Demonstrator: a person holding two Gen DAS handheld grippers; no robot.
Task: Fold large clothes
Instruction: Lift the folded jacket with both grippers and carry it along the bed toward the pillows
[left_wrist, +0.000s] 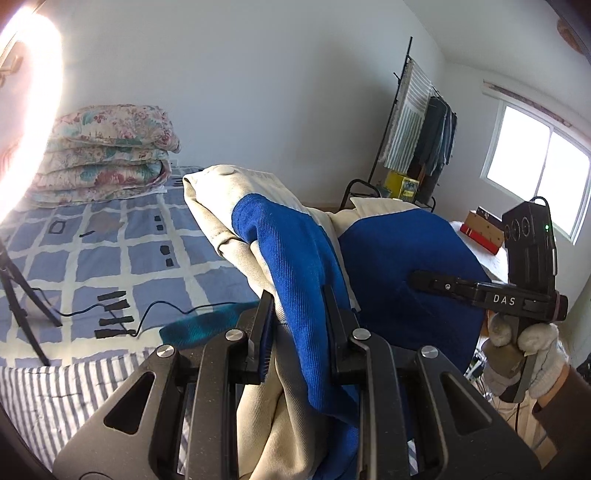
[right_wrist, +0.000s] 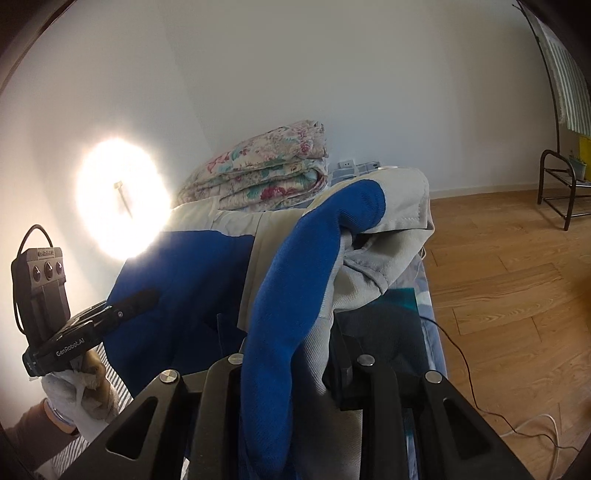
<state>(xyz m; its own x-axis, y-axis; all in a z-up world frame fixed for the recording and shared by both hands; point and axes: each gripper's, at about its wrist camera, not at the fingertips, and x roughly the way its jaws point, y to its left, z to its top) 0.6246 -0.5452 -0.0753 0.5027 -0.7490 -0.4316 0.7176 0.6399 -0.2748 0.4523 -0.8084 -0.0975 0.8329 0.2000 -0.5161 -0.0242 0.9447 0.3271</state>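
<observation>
A large blue and cream garment (left_wrist: 295, 258) is held up in the air above the bed. My left gripper (left_wrist: 299, 295) is shut on a bunched edge of it, blue and cream cloth between the jaws. My right gripper (right_wrist: 288, 347) is shut on another bunched edge of the same garment (right_wrist: 303, 266). Each gripper shows in the other's view: the right one (left_wrist: 421, 277) at the right with its tip on the blue cloth, the left one (right_wrist: 147, 297) at the left. The cloth hides most of the fingers.
The bed has a blue checked sheet (left_wrist: 110, 251) with a folded floral quilt (left_wrist: 107, 155) at its head. A tripod leg (left_wrist: 22, 306) and a black cable (left_wrist: 147, 314) lie on the bed. A clothes rack (left_wrist: 417, 122) and a wood floor (right_wrist: 509, 266) are to the right.
</observation>
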